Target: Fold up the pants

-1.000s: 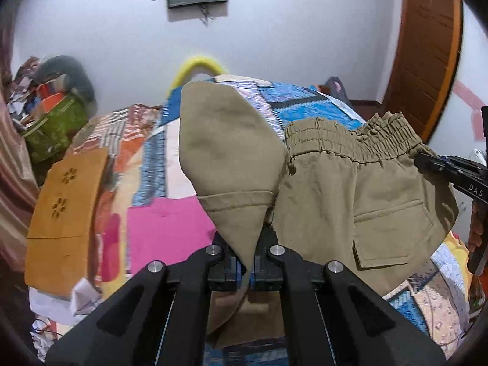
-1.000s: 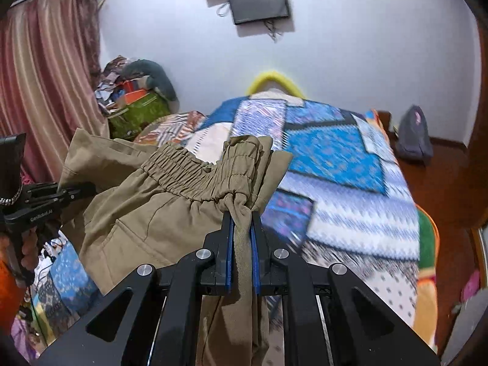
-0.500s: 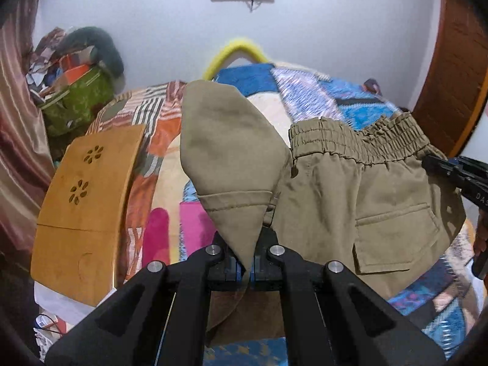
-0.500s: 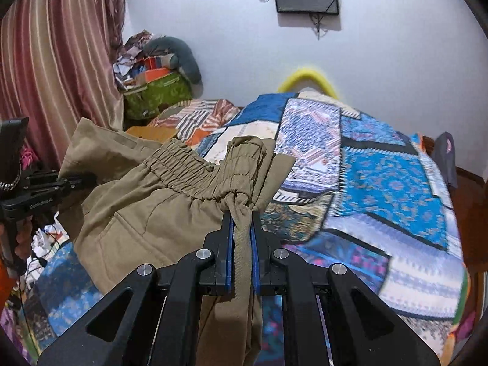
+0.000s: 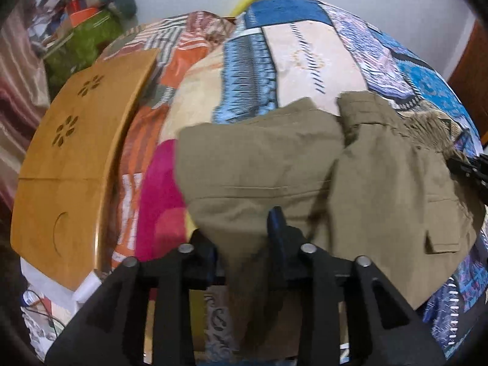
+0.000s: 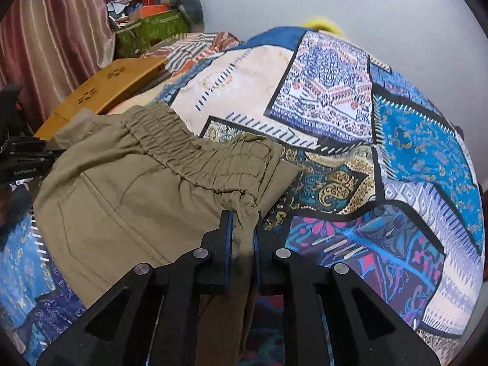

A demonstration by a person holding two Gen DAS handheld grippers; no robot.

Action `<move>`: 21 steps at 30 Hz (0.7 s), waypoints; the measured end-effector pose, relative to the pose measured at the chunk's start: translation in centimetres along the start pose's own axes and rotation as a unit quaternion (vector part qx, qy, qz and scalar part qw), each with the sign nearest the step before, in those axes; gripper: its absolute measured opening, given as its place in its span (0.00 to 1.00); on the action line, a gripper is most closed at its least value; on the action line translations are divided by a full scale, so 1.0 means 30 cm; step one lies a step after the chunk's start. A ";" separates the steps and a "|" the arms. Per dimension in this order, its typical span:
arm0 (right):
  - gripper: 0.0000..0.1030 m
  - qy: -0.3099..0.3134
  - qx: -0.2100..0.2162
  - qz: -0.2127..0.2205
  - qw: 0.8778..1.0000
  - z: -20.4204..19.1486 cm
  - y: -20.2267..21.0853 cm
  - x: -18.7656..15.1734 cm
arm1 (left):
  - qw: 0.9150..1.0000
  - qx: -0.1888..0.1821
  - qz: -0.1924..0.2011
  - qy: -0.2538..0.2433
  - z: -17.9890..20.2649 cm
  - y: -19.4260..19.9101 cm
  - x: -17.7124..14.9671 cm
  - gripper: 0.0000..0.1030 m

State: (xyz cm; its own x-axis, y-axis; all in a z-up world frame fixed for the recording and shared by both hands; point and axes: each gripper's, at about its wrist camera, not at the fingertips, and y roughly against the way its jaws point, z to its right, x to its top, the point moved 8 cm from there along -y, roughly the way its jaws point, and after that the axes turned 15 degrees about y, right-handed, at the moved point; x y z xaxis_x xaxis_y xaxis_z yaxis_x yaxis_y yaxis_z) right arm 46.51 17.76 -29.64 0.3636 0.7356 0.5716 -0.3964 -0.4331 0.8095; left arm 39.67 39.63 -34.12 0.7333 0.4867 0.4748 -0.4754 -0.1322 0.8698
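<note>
Olive-khaki pants (image 5: pixel 305 164) with an elastic waistband (image 6: pixel 183 155) lie spread over the near part of a patchwork bed cover. My left gripper (image 5: pixel 244 238) has its fingers parted, with a pant leg's hem draped loosely between them. My right gripper (image 6: pixel 242 238) still has the waistband corner between its slightly parted blue-padded fingers. The right gripper's tip (image 5: pixel 469 167) shows at the right edge of the left wrist view; the left gripper (image 6: pixel 24 161) shows at the left edge of the right wrist view.
The patchwork bed cover (image 6: pixel 350 116) fills most of both views. A wooden lap board (image 5: pixel 70 158) lies on the bed's left side. A green box with clutter (image 6: pixel 152 30) sits by the wall, a striped curtain (image 6: pixel 45 36) beside it.
Both grippers have lowered the pants onto the bed. The raised pant leg flopped down flat. The left gripper's fingers opened; the right's fingers parted a little.
</note>
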 end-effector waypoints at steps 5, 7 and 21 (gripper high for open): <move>0.28 -0.012 -0.008 -0.013 1.000 0.018 0.028 -0.012 | 0.999 0.032 0.002 0.013 -0.066 0.026 -0.012 0.41; 0.33 -0.019 -0.010 -0.009 1.000 0.030 0.058 -0.021 | 0.998 0.058 0.004 0.008 -0.097 0.049 -0.023 0.41; 0.36 -0.023 -0.028 0.111 0.993 -0.069 0.607 0.065 | 0.994 0.011 0.104 0.004 0.018 0.642 -0.077 0.40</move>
State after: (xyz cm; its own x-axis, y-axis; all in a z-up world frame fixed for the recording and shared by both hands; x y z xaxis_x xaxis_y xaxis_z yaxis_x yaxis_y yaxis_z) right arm 38.26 12.39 -14.07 0.2999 0.5992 0.7423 -0.5174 -0.5516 0.6542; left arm 29.10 35.49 -18.40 0.6159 0.4539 0.6439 -0.6053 -0.2505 0.7556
